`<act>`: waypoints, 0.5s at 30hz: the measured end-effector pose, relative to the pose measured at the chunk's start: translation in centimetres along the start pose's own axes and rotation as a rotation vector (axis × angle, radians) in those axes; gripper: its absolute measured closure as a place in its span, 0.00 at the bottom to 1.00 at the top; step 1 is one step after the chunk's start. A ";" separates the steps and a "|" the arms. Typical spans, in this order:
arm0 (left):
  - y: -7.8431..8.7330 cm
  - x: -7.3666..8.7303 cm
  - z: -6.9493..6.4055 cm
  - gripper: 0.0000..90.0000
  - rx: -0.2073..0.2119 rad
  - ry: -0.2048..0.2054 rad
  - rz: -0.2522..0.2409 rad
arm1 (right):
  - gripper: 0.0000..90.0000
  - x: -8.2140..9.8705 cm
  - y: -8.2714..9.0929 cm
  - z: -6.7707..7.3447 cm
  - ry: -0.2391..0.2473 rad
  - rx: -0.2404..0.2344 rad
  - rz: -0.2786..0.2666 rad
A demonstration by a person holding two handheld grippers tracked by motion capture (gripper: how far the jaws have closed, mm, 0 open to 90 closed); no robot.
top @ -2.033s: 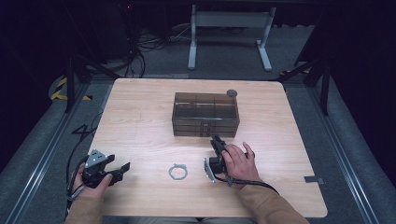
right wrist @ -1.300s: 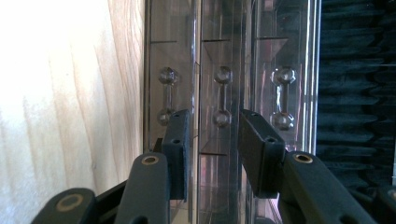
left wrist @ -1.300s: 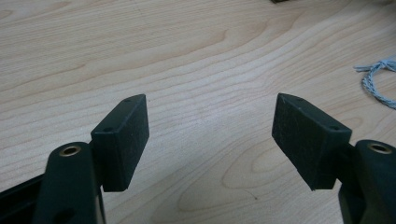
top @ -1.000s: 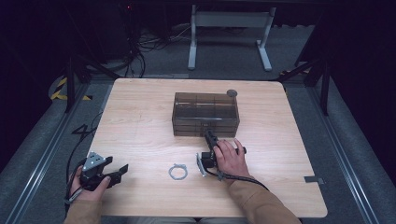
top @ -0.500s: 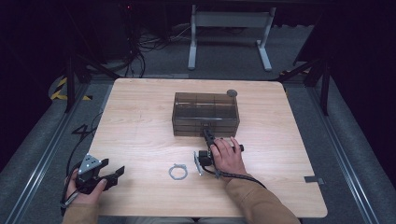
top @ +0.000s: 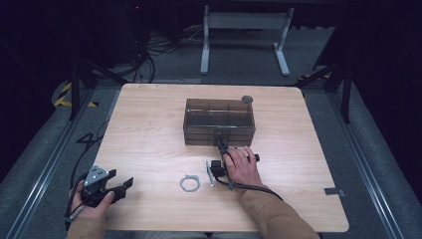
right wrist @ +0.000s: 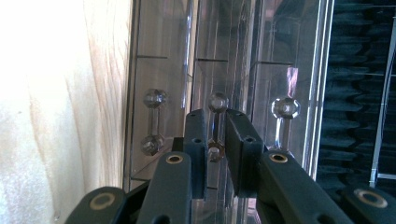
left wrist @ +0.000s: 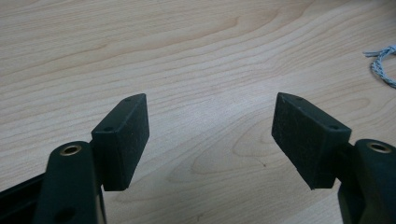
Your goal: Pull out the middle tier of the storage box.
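A smoky clear drawer box [top: 219, 117] stands mid-table. My right gripper [top: 219, 143] reaches its front face, a hand wrapped around it. In the right gripper view, turned sideways, three clear knobbed handles show on the drawer fronts [right wrist: 163, 84]; my right gripper [right wrist: 215, 114] has its jaws closed around the middle handle [right wrist: 217, 101]. My left gripper [top: 125, 184] rests open near the table's front left corner. Its own view shows the left gripper [left wrist: 210, 100] with jaws wide apart over bare wood. A small grey cord ring [top: 189, 183] lies between the two hands, its edge showing as the cord ring [left wrist: 384, 65].
A small grey round disc [top: 247, 99] sits by the box's back right corner. A strip of tape [top: 334, 191] marks the wooden table [top: 149, 129] near its right edge. Cables and a white stand leg lie on the floor behind.
My right gripper moved forward and left from beside the ring up to the box front and closed on a handle. My left gripper drew back toward the near left edge.
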State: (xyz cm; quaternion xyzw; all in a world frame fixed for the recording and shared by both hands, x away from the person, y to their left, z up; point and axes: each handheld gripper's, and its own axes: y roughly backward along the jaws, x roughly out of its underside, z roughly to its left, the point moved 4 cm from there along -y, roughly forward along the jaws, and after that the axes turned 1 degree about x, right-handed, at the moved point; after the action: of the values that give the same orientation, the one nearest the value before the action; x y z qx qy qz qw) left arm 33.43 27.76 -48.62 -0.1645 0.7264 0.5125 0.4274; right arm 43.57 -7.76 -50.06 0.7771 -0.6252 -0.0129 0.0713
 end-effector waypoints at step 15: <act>-0.2 -0.2 -0.1 0.31 0.010 -0.004 -0.003 | 0.90 -0.1 0.1 0.0 -0.002 -0.004 0.013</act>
State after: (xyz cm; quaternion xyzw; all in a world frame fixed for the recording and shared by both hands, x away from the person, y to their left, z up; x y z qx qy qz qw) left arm 33.62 27.59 -48.61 -0.1623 0.7278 0.5085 0.4306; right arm 43.49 -7.67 -50.03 0.7728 -0.6304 -0.0144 0.0723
